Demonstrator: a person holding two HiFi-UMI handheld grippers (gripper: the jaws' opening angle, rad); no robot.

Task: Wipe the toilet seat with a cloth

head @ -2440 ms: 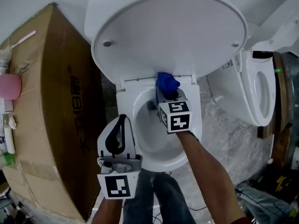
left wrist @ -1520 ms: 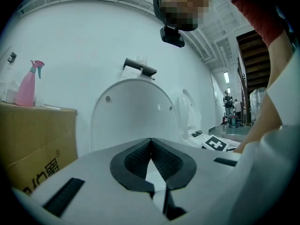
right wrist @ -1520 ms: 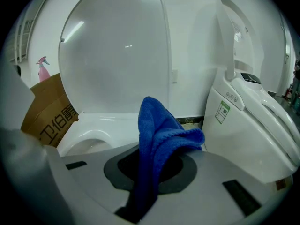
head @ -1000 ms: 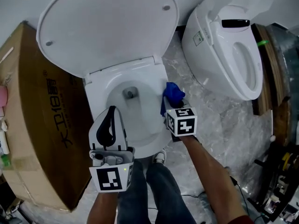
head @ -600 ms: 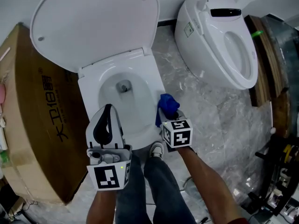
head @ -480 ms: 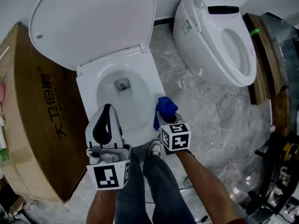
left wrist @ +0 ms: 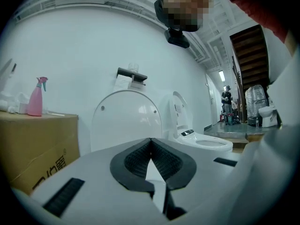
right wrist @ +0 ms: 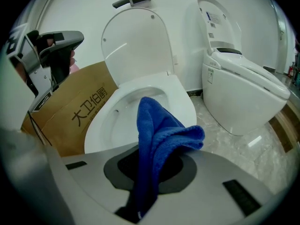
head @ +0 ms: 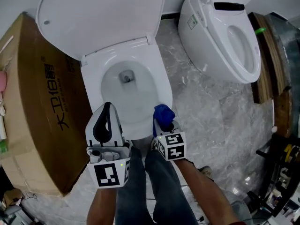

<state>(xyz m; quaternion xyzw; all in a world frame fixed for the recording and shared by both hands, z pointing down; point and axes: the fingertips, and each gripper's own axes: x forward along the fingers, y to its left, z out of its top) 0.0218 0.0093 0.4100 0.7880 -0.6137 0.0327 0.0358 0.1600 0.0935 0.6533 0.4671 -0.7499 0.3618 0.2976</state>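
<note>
The toilet is boxed in on its left: a big cardboard box (head: 44, 107) stands just beside the bowl's left edge, with only a narrow dark gap between them. At the far end the lid (head: 101, 15) is tipped up against the white wall. The free room is on the right, where a strip of grey marble floor (head: 201, 121) runs between this toilet and a second toilet (head: 220, 46) standing farther right, its own lid raised. Beyond that, brown wooden pieces (head: 265, 64) close off the right side. A pink spray bottle (left wrist: 36, 97) sits on top of the box.

The toilet seat (head: 161, 81) is a white rim around the bowl (head: 124, 88), glossy and bare. The person's legs (head: 157, 182) in jeans stand at its near end.

The right gripper (head: 164, 123) is angled downward at the near right corner of the seat. Its jaws are clamped on a blue cloth (head: 162, 114), which bunches up out of the tips and folds over to the right. The cloth hangs over the seat's near right edge, where rim meets floor; I cannot tell whether it touches the rim.

The left gripper (head: 108, 108) is held level above the near left part of the seat, well clear of the cloth. Its jaws are pressed fully together with nothing between them.
</note>
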